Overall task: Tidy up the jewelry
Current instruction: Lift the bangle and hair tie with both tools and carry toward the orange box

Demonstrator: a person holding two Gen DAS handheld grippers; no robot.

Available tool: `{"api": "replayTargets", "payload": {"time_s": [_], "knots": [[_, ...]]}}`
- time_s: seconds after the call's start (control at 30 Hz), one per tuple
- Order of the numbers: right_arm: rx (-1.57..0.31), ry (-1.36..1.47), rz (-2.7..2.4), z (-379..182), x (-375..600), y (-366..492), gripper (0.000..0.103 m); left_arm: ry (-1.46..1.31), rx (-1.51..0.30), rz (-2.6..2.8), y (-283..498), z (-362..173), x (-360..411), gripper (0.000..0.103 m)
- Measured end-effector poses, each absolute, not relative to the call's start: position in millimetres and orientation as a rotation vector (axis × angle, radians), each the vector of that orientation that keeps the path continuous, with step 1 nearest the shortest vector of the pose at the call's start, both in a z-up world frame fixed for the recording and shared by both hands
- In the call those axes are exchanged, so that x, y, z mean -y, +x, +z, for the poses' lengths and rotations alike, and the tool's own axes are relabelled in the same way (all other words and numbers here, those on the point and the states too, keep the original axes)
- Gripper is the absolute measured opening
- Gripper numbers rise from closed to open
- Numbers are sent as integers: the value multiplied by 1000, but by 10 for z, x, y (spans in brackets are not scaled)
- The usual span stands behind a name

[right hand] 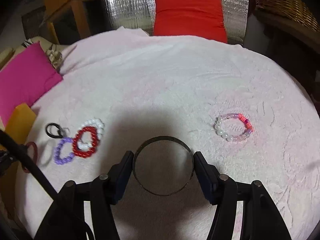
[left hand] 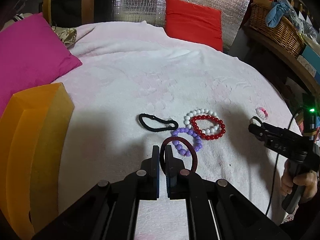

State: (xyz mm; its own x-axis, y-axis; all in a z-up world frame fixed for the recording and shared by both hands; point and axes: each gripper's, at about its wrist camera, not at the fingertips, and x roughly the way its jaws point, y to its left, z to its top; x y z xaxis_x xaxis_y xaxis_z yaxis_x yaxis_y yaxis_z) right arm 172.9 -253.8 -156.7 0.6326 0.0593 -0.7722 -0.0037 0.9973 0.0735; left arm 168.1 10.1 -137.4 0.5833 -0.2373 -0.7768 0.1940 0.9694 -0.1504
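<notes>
My left gripper (left hand: 162, 153) is shut on a dark red hair tie (left hand: 195, 156), held just above the pale pink blanket (left hand: 140, 76). Just past it lie a purple bead bracelet (left hand: 192, 136), a red bead bracelet (left hand: 220, 124), a white bead bracelet (left hand: 197, 112) and a black hair tie (left hand: 154, 129). My right gripper (right hand: 163, 160) is shut on a dark metal bangle (right hand: 163, 139), its fingers pressing the bangle's outer sides. A small pink and white bead bracelet (right hand: 234, 127) lies to its right on the blanket. The right gripper also shows in the left wrist view (left hand: 254, 123).
An orange box (left hand: 34, 140) stands at the left. A magenta cushion (left hand: 28, 56) lies at the far left and a red cushion (left hand: 194, 22) at the back. A wicker basket (left hand: 276, 28) sits on a shelf at the right. The bead pile also shows in the right wrist view (right hand: 80, 142).
</notes>
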Motion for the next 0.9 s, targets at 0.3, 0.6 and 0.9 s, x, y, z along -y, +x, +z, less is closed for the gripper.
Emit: {"api": "replayTargets", "payload": {"time_s": [0.3,0.6,0.9], "knots": [[-777,145,113,-1347,2327,1654,64,-36,-857,-211,1621,-1236,-132,5],[-753,162,159,-1261,2109,1560,64,-26,-805,-179,1532,-1122,-167,5],[-721,148,196,-1173,1834,1462,64,-46,-762,-124,1418,-1009,-296,5]]}}
